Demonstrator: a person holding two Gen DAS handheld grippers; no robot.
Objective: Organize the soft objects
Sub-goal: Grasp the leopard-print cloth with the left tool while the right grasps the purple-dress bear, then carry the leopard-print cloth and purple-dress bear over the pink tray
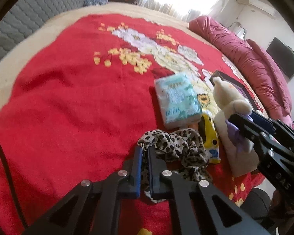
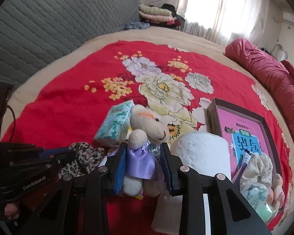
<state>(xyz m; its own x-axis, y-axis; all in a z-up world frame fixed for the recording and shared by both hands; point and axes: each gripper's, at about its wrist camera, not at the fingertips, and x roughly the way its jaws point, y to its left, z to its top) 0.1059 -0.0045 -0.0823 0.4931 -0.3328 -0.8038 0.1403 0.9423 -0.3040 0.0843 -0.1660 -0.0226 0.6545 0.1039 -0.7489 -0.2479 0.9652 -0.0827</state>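
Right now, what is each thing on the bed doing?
Left gripper: shut on the leopard scarf.
Right gripper: shut on the teddy bear, upright.
Tissue pack: lying flat, untouched.
Toilet roll: standing on end.
Box: open, things inside.

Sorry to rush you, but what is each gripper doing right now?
Left gripper: shut on the leopard-print scarf.
Right gripper: shut on the plush toy, gripping its purple dress.
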